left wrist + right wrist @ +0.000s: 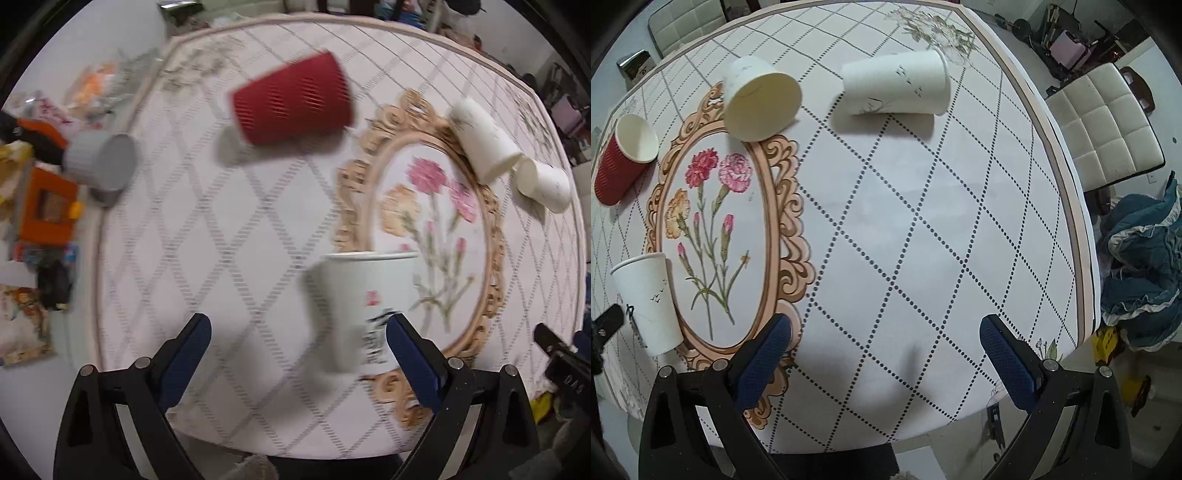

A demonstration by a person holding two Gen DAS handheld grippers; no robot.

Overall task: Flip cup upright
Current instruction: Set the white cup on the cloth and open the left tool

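A white printed paper cup (364,306) stands upright on the tablecloth, just ahead of my open left gripper (297,339) and toward its right finger; it also shows in the right wrist view (650,302). A red ribbed cup (291,101) lies on its side farther back; in the right wrist view (622,158) its mouth faces the camera. Two white cups (759,103) (897,86) lie on their sides beyond my open, empty right gripper (884,338); both show in the left wrist view (482,138) (543,181).
A grey ribbed cup (101,160) lies at the table's left edge beside orange clutter (46,206). The floral oval print (713,236) marks the table centre. A padded white chair (1104,129) and blue cloth (1145,266) sit past the right table edge.
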